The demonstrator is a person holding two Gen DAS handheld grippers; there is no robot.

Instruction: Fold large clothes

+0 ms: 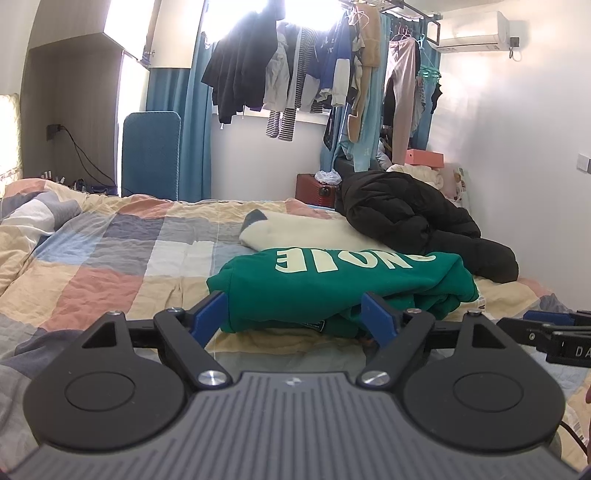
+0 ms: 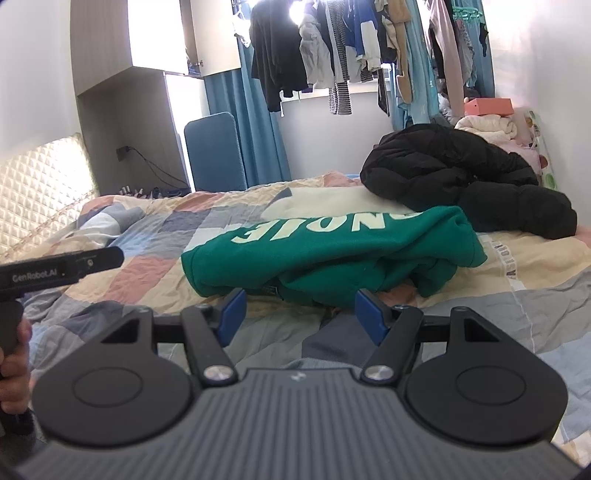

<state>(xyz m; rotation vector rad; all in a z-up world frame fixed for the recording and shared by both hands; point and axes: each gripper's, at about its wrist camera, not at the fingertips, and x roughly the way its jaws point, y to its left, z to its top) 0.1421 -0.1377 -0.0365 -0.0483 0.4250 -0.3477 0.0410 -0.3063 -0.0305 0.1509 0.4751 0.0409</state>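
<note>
"GenRobot.AI" on left tool (image 2: pixel 61 271), "NOIE" on green sweatshirt (image 2: pixel 332 254)

Folded sweatshirt (image 1: pixel 332 284) on bed (image 1: pixel 110 251), pale garment (image 1: pixel 295 230) directly behind it, puffer jacket (image 1: pixel 417 218) behind-right overlapping that garment, clothes rail (image 1: pixel 332 74) beyond bed's far edge, upright panel (image 1: pixel 151 155) far left.

Place: home bedroom
Bed (image 1: pixel 129 251): checked quilt, padded headboard (image 2: pixel 40 184)
Window side: blue curtains (image 1: pixel 192 122), hanging clothes on rail (image 1: pixel 295 74)
Wall: air conditioner (image 1: pixel 476 33)
On bed: black padded jacket (image 1: pixel 417 218), green sweatshirt (image 1: pixel 332 284)
</note>
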